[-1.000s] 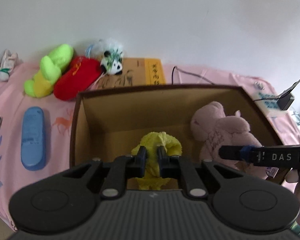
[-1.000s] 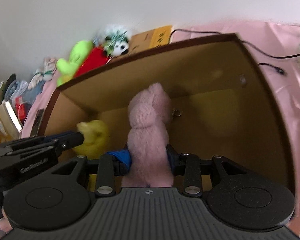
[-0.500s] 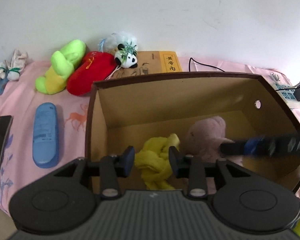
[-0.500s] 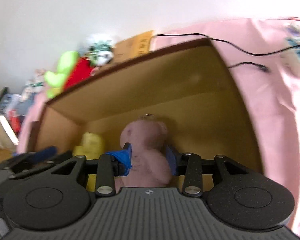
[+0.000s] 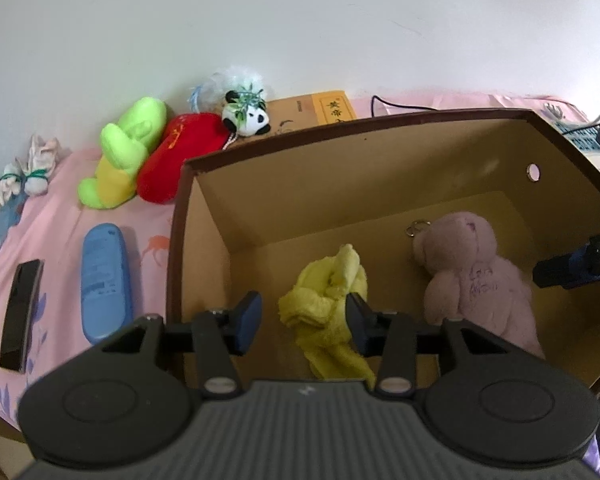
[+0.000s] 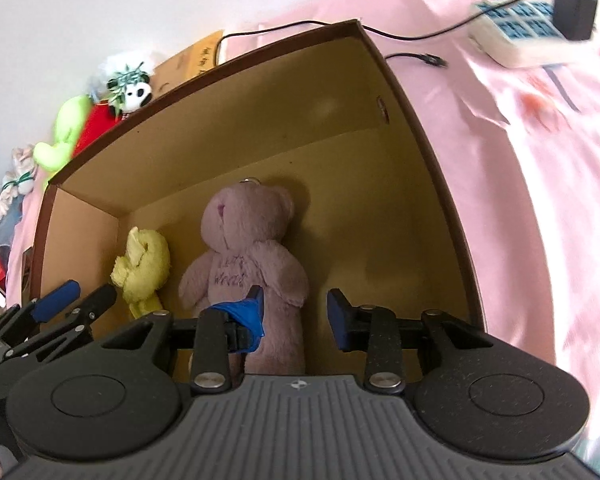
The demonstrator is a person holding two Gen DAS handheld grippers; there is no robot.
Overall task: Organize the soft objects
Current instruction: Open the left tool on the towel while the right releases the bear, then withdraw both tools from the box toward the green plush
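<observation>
A brown cardboard box [image 5: 260, 216] [image 6: 420, 128] stands on the pink bedspread. A yellow soft toy [image 5: 332, 300] [image 6: 142, 268] and a pink teddy bear [image 5: 476, 276] [image 6: 252, 248] lie on its floor. My left gripper [image 5: 302, 320] is open above the yellow toy, holding nothing. My right gripper [image 6: 296, 312] is open over the bear's legs, holding nothing. A green-yellow plush [image 5: 124, 152], a red plush [image 5: 176, 152] and a small panda [image 5: 248, 114] lie behind the box by the wall.
A blue remote [image 5: 106, 276] and a black phone [image 5: 20, 312] lie left of the box. A brown book [image 5: 312, 110] lies behind it. White socks [image 5: 24, 172] lie far left. A power strip [image 6: 528, 36] with cables lies right of the box.
Both grippers opened and pulled back upward. The yellow toy and the pink bear dropped free and now lie on the box floor.
</observation>
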